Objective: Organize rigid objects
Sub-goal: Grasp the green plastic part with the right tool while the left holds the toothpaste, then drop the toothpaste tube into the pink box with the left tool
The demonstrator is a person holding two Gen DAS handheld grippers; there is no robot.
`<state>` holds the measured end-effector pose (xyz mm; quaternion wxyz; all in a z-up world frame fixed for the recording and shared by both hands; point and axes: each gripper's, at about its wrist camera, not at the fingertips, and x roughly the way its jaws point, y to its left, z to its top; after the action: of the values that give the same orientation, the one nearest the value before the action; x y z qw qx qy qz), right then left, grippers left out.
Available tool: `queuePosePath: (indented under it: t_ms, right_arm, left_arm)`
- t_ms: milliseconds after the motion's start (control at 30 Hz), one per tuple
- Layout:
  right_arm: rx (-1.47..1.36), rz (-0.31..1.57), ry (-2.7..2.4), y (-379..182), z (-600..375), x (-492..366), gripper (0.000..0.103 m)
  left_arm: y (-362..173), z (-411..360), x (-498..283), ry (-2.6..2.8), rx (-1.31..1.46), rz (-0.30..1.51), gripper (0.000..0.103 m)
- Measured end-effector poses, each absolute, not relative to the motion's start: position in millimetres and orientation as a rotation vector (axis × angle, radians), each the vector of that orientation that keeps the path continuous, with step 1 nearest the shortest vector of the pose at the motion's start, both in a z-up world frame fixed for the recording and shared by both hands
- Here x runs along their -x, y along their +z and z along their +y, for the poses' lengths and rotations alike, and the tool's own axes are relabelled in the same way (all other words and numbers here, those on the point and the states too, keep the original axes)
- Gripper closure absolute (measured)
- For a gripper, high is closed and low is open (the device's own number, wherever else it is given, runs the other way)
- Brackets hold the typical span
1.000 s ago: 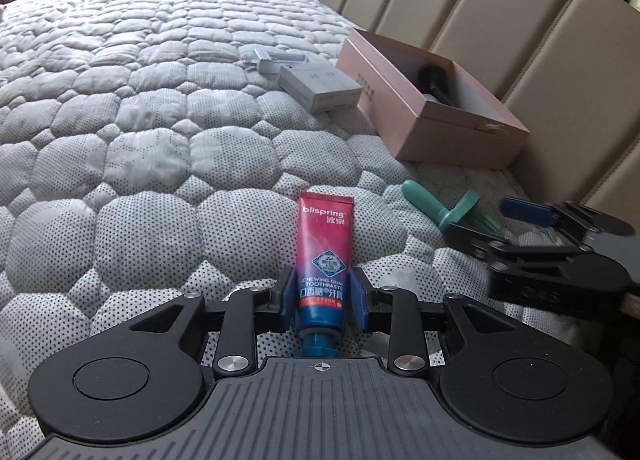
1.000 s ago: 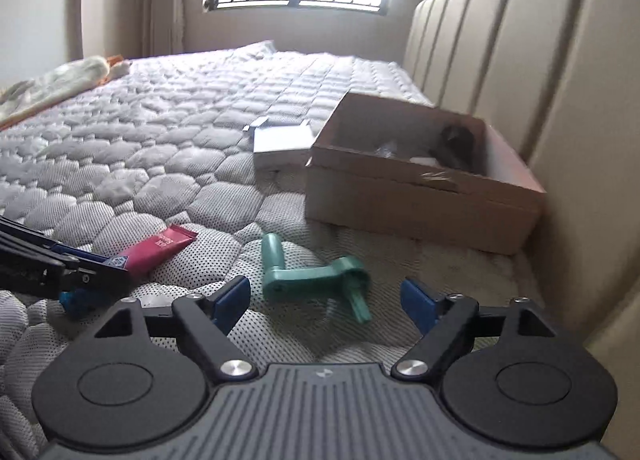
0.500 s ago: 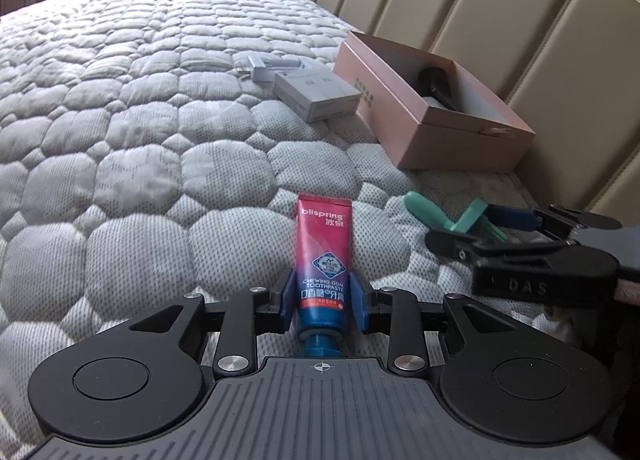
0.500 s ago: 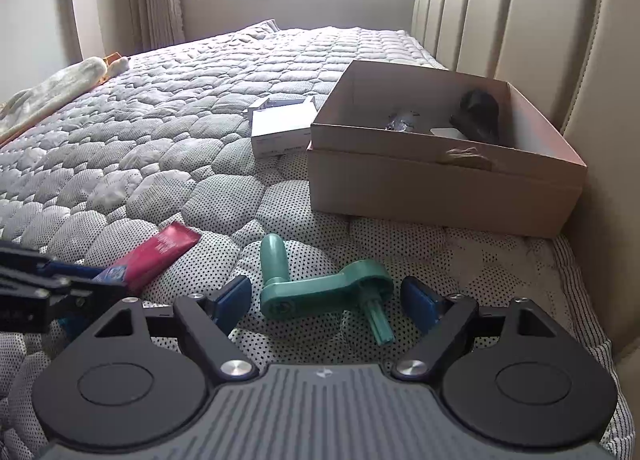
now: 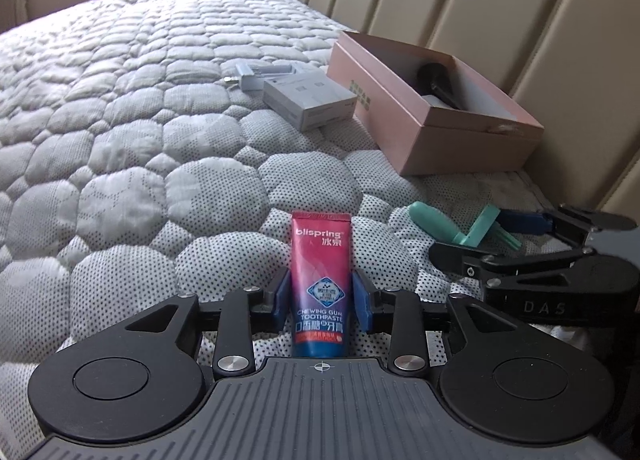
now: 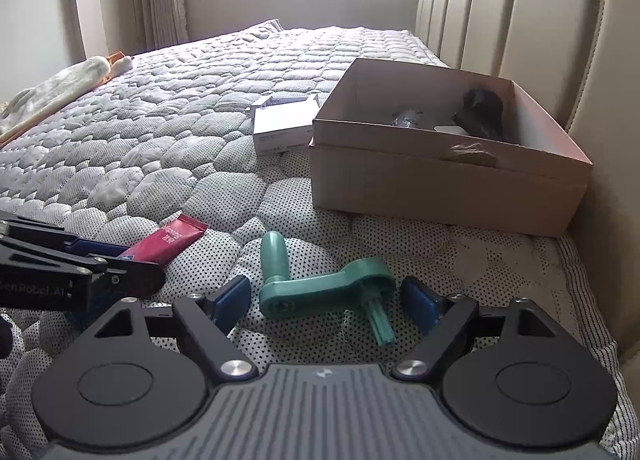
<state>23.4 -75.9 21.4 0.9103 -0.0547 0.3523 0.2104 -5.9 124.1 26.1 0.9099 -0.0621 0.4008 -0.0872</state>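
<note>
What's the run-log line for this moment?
left gripper: opening, toothpaste tube between pads | right gripper: open around green crank handle, not gripped | pink box: beyond

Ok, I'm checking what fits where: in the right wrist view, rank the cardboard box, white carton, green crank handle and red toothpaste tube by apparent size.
1. cardboard box
2. green crank handle, nearness may inflate it, or white carton, partly hidden: unsure
3. red toothpaste tube, partly covered

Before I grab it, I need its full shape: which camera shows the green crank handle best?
The right wrist view: the green crank handle lies whole between the right gripper's open pads. The left wrist view shows it small, off to the side, partly hidden behind that gripper's finger.
</note>
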Motion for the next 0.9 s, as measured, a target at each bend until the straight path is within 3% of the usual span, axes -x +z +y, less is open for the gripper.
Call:
queuePosePath:
  t_ms: [100,367,900]
  right_arm:
    - [0.117,0.729,0.449,24.2,-75.4,-22.7,0.032]
    - [0.114,0.713,0.408,42.6,-93.9,0.2,0.032]
    - [-0.010,0.658,0.309,49.1,-169.6,53.8,0.032]
  left_arm:
    - [25.3,121.2,6.0,-0.191,0.096,0.813,0.065]
    - [22.3,129.1,10.8,-0.212,0.137,0.787,0.065]
    - [36.9,104.5,-2.6,-0.127,0.016,0.900,0.068]
